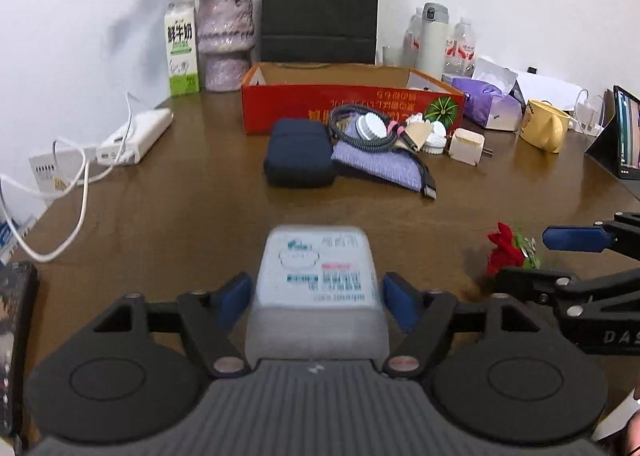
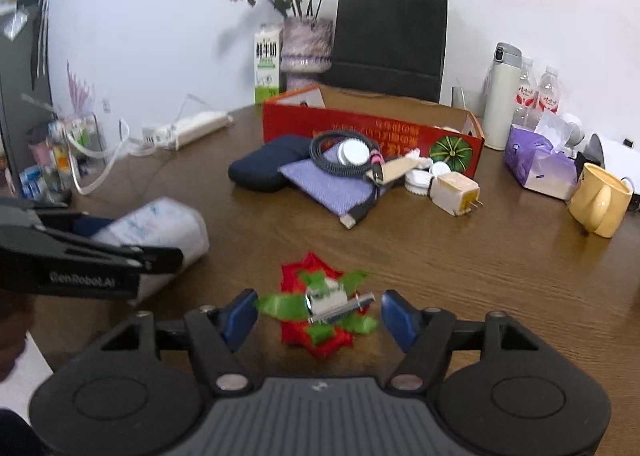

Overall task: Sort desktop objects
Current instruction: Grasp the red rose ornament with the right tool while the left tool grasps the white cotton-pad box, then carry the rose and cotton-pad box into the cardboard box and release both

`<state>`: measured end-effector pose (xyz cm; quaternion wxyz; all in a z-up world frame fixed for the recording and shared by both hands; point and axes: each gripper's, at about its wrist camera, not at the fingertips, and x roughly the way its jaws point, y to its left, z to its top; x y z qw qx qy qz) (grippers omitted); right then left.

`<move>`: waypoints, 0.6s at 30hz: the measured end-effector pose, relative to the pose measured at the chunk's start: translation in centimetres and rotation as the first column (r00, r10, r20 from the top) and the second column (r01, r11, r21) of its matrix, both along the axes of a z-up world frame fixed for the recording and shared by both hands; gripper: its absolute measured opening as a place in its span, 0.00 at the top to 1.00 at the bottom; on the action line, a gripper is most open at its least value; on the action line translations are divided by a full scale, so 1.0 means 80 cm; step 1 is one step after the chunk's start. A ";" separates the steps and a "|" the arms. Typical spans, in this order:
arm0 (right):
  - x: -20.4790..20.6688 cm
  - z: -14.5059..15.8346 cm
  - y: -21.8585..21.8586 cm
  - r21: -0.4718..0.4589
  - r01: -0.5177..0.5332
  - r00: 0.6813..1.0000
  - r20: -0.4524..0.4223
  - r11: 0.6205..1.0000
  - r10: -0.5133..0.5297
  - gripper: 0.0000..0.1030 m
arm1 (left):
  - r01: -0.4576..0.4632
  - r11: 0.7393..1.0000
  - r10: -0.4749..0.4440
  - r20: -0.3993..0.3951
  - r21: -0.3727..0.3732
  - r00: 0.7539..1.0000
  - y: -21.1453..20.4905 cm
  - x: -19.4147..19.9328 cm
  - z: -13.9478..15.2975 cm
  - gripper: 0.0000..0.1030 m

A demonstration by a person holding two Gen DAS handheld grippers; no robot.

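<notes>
A white soft tissue pack (image 1: 316,276) with a printed label lies on the brown table (image 1: 180,208), between the blue pads of my left gripper (image 1: 318,298). Its pads stand just off the pack's sides, so the gripper is open. In the right wrist view a red fabric flower with green leaves and a metal clip (image 2: 320,308) lies on the table between the pads of my right gripper (image 2: 320,316). That gripper is open, with wide gaps on both sides of the flower. The flower (image 1: 506,248) also shows at the right of the left wrist view.
A red cardboard box (image 1: 352,104) stands open at the back. Before it lie a dark blue case (image 1: 300,156), a purple pouch (image 1: 376,164), a coiled cable (image 1: 360,128) and a white charger (image 1: 466,146). A yellow mug (image 1: 544,126) is at the right, a power bank (image 1: 136,136) at the left.
</notes>
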<state>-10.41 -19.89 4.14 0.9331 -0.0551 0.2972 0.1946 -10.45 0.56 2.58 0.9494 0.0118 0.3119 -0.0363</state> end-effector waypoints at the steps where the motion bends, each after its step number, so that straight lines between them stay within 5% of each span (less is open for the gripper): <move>1: 0.004 -0.001 -0.003 0.022 0.003 1.000 -0.007 1.000 -0.002 0.33 | 0.007 1.000 -0.007 -0.009 0.005 1.000 0.000 0.004 -0.002 0.23; 4: 0.020 -0.008 -0.009 0.063 0.042 0.999 -0.037 0.997 -0.040 0.33 | 0.007 1.000 -0.007 -0.053 -0.015 0.999 0.004 0.016 -0.007 0.34; 11: 0.036 -0.015 -0.006 0.106 0.039 0.998 -0.043 0.994 -0.035 0.49 | -0.020 1.000 0.020 -0.041 -0.007 0.999 0.004 0.026 0.000 0.35; 18: 0.073 0.040 -0.012 0.120 -0.006 0.999 0.048 0.993 0.000 0.49 | -0.011 0.999 0.014 0.052 -0.046 0.999 0.012 0.090 0.062 0.35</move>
